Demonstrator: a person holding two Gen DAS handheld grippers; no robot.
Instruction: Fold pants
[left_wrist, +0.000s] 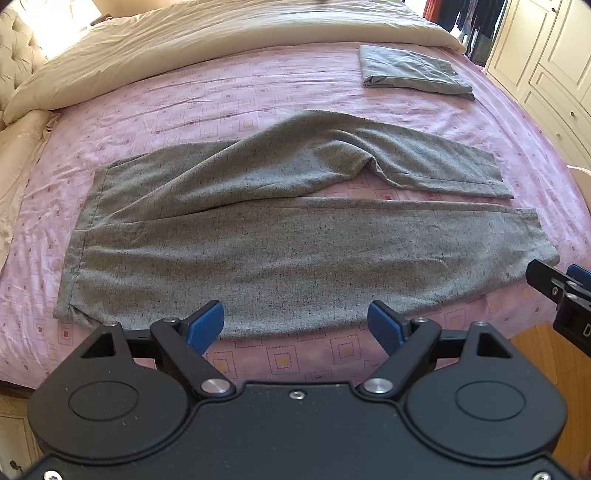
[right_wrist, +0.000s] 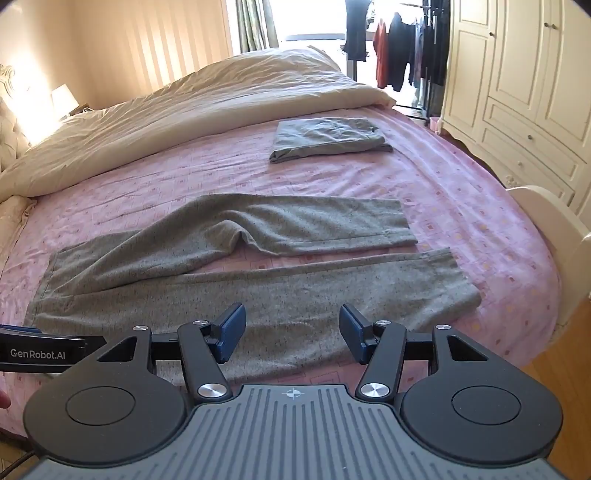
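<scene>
Grey speckled pants (left_wrist: 288, 243) lie spread flat across the pink bedsheet (left_wrist: 221, 96), waistband at the left, both legs running right; the far leg is rumpled with a hump. In the right wrist view the same pants (right_wrist: 258, 295) fill the foreground. My left gripper (left_wrist: 295, 325) hovers open above the near edge of the near leg, nothing between its blue pads. My right gripper (right_wrist: 291, 330) is open too, above the near leg toward the cuff end, holding nothing. The right gripper's tip (left_wrist: 554, 291) shows at the right edge of the left wrist view.
A folded grey garment (right_wrist: 328, 138) lies at the far right of the bed. A cream duvet (right_wrist: 192, 110) is bunched along the far side. A white wardrobe (right_wrist: 517, 92) and a rack of hanging clothes (right_wrist: 399, 51) stand beyond. Wooden floor (right_wrist: 569, 354) shows at the right.
</scene>
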